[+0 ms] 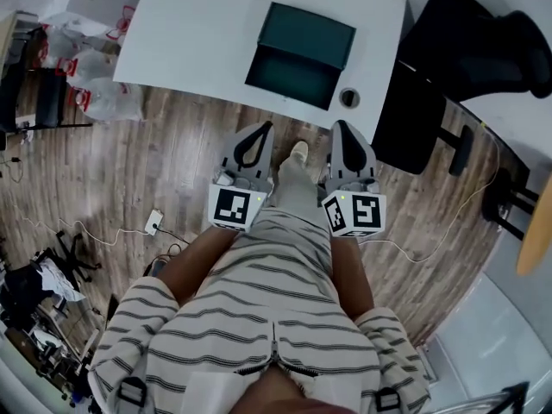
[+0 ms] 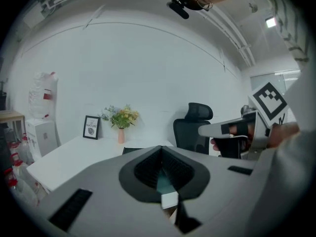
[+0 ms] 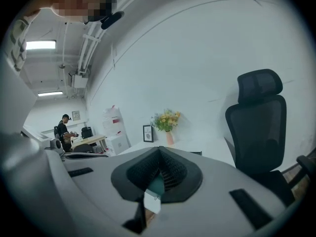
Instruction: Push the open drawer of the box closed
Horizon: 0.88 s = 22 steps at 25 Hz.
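A dark green box stands on the white table, its drawer pulled out toward me. I hold both grippers low in front of my body, well short of the table's edge. My left gripper and right gripper point at the box, each with its jaws closed together and nothing between them. In the left gripper view the jaws meet at the tip, with a sliver of the green box showing past them. The right gripper view shows the same closed jaws.
A black office chair stands to the right of the table. A cable hole sits near the box. A flower vase and picture frame stand at the table's back. Bags and a power strip lie left.
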{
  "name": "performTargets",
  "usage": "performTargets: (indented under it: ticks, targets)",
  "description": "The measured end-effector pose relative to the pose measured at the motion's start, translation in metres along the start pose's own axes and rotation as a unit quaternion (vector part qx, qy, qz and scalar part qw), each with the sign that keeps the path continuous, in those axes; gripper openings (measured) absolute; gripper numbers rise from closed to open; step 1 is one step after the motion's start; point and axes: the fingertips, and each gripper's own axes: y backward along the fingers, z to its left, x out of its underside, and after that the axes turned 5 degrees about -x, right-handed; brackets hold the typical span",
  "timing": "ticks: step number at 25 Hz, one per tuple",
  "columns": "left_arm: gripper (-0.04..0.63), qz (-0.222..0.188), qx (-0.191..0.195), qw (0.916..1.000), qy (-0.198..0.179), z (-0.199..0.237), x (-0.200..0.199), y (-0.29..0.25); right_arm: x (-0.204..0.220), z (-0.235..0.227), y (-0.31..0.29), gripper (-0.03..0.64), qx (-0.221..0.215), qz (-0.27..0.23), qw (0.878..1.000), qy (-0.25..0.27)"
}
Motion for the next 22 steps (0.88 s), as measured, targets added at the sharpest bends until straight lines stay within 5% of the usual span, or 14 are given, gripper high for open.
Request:
performTargets:
  ticks: [11, 22]
  targets:
    - [0.002, 0.032, -0.058, 0.9977, 0.011, -0.003, 0.029, -0.040, 0.028, -0.046, -0.035, 0.006, -0.034, 0.044, 0.998, -0.017]
    - [0.002, 0.050, -0.064, 0.9967, 0.009, -0.009, 0.052, -0.059, 0.044, -0.084, -0.062, 0.005, -0.028, 0.081, 0.996, -0.035]
